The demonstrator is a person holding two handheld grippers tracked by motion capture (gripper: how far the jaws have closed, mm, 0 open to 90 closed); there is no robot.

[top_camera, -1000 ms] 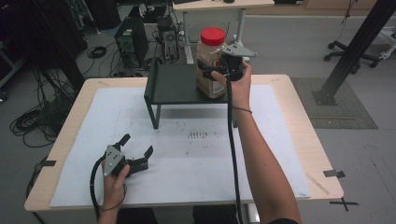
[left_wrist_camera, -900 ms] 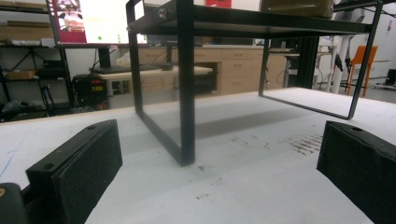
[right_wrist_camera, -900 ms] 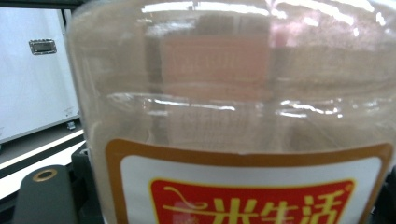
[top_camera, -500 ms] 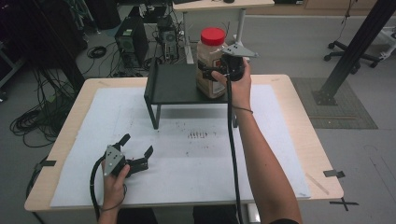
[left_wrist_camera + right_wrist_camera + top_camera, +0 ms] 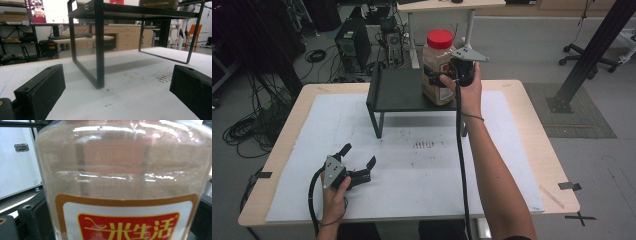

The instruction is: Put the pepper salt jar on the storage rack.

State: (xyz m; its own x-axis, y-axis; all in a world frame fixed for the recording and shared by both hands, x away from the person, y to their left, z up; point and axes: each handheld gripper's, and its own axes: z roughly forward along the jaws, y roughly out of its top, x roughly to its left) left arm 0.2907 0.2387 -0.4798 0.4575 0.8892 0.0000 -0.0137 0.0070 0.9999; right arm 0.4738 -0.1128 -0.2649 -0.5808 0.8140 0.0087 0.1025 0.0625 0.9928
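While seen from the high view, scene: pale wooden table [image 5: 532, 130] under a white sheet [image 5: 422, 165], centre of frame.
Black shelf [image 5: 399, 90]: upper centre of the high view, standing on thin legs on the sheet; in the left gripper view, one leg at centre and the top plate across the upper edge.
Jar [image 5: 439, 67]: clear plastic with a red lid, upright on the right end of the shelf top, upper centre of the high view; tan contents low inside.
Jar label [image 5: 127, 220]: white with an orange border and a red panel of yellow characters, lower half of the right gripper view.
Right gripper [image 5: 447, 79]: upper centre of the high view, held up by the right hand [image 5: 469, 92] at the jar's right side; jaws spread wide and set either side of the jar body, black pads at the lower left and right edges of the right gripper view, jar pressed close between them; firm clamp on the jar cannot be told.
Left gripper [image 5: 359, 162]: lower left of the high view, low over the sheet in the left hand [image 5: 334, 192]; jaws spread wide with nothing between, pointing toward the shelf, well apart from it.
Dark specks [image 5: 424, 145]: small cluster on the sheet just below the shelf, centre of the high view.
Cable [image 5: 460, 165]: black, running from the right gripper down along the forearm to the bottom edge.
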